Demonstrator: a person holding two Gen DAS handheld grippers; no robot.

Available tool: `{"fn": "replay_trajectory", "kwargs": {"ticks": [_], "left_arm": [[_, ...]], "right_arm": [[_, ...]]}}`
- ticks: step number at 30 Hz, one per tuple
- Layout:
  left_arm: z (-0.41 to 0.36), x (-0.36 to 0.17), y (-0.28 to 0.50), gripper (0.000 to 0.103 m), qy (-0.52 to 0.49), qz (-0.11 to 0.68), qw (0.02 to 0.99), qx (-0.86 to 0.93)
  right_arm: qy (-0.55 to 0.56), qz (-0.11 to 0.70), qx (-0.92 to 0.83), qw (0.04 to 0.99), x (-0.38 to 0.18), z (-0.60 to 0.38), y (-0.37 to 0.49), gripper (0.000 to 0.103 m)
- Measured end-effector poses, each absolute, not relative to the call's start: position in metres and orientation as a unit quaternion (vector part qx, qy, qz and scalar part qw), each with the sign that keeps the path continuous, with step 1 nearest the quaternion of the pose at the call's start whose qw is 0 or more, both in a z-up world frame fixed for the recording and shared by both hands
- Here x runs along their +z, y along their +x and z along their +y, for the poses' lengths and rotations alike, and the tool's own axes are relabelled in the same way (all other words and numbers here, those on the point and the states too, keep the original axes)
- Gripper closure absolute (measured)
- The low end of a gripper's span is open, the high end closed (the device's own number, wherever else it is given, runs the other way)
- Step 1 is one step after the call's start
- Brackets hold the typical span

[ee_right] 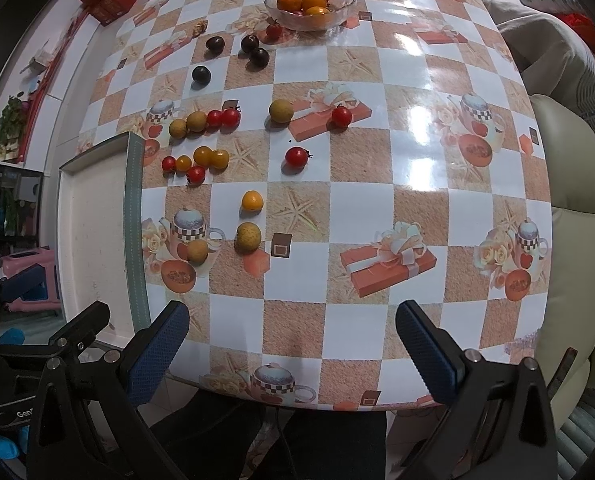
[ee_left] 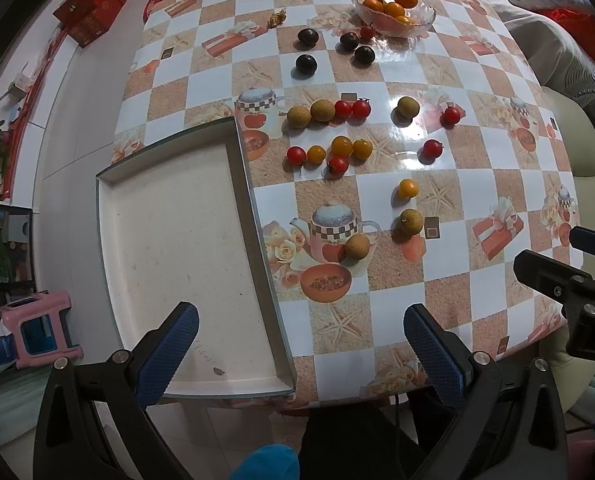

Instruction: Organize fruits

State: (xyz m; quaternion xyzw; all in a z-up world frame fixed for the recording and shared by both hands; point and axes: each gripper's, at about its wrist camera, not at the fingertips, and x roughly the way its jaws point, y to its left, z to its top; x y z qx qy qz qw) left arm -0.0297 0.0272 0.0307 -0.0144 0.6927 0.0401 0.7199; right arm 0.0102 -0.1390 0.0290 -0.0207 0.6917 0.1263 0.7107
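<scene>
- Two views show the same checkered table point(ee_left: 377, 200) with many small fruits loose on it.
- Left wrist view: the left gripper point(ee_left: 301, 344) is at the bottom of the frame with its blue fingers spread wide and nothing between them. It hangs over the near corner of a shallow white tray point(ee_left: 177, 240), which fills the lower left and has no fruit in it.
- The nearest fruit, a tan longan point(ee_left: 357, 246), lies above the gripper in the middle of the frame, well apart from the fingers. A cluster of red and yellow cherry tomatoes point(ee_left: 333, 152) lies higher, dark plums point(ee_left: 306, 64) higher still, and a glass bowl of oranges point(ee_left: 393, 8) is at the upper right.
- Right wrist view: the right gripper point(ee_right: 293, 344) is at the bottom center, also spread wide and holding nothing, above the table edge.
- The fruits lie in the upper left half of this frame, all well apart from it. The closest are two longans point(ee_right: 248, 237) and a yellow tomato point(ee_right: 252, 201).
</scene>
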Motion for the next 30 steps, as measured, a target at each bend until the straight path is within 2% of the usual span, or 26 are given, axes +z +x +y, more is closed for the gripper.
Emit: {"fn": "replay_trajectory", "kwargs": {"ticks": [30], "left_arm": [[0.013, 0.016, -0.02, 0.0, -0.019, 0.707, 0.705, 0.04]], "right_arm": [[-0.019, 0.705, 0.114, 0.7, 0.015, -0.152, 0.018, 0.0]]}}
